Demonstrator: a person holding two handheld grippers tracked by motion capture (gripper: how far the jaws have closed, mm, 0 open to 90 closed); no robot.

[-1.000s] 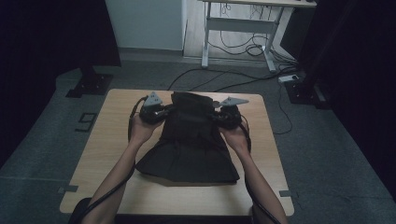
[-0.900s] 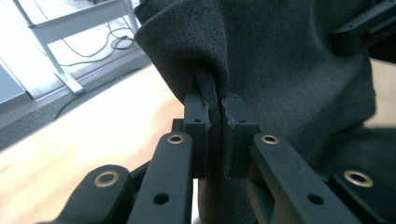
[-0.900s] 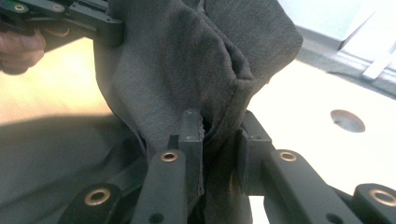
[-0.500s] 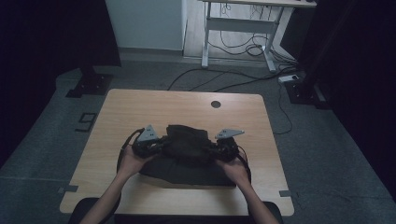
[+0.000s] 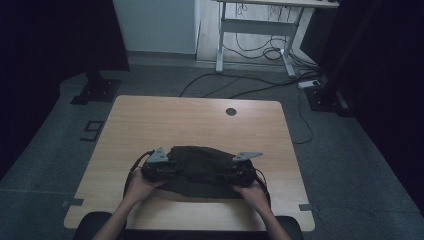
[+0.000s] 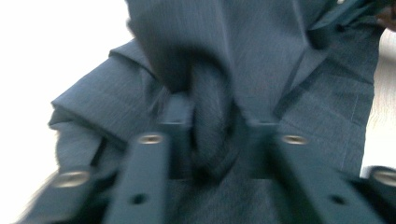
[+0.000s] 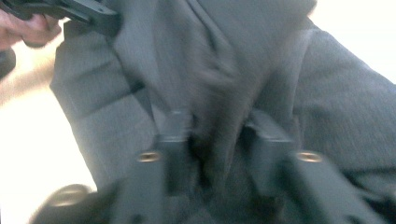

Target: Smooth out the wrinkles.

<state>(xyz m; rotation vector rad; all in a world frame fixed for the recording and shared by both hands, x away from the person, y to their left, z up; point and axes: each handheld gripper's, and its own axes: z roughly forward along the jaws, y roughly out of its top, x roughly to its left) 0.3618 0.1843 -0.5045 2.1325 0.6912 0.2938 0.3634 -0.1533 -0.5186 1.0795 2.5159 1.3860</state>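
A dark folded garment (image 5: 200, 162) lies bunched on the near half of the wooden table (image 5: 200, 120). My left gripper (image 5: 170, 171) is at its left end and my right gripper (image 5: 229, 175) at its right end, both low on the cloth. In the left gripper view the jaws of the left gripper (image 6: 215, 135) have just been opening, with a loose fold of the garment (image 6: 261, 56) standing between them. In the right gripper view the right gripper (image 7: 217, 140) has also just been opening, and a ridge of the garment (image 7: 224, 93) sits in the gap with a dark space beside it.
A round cable hole (image 5: 230, 111) marks the far side of the table. Cables (image 5: 240, 90) and a desk frame (image 5: 252, 30) are on the floor beyond. In the right gripper view the other hand (image 7: 28, 28) and its gripper show at the top left.
Both hands have drawn the far part of the garment toward the person and down onto the near part, so it now lies as a shorter bundle. The jaws stand wider.
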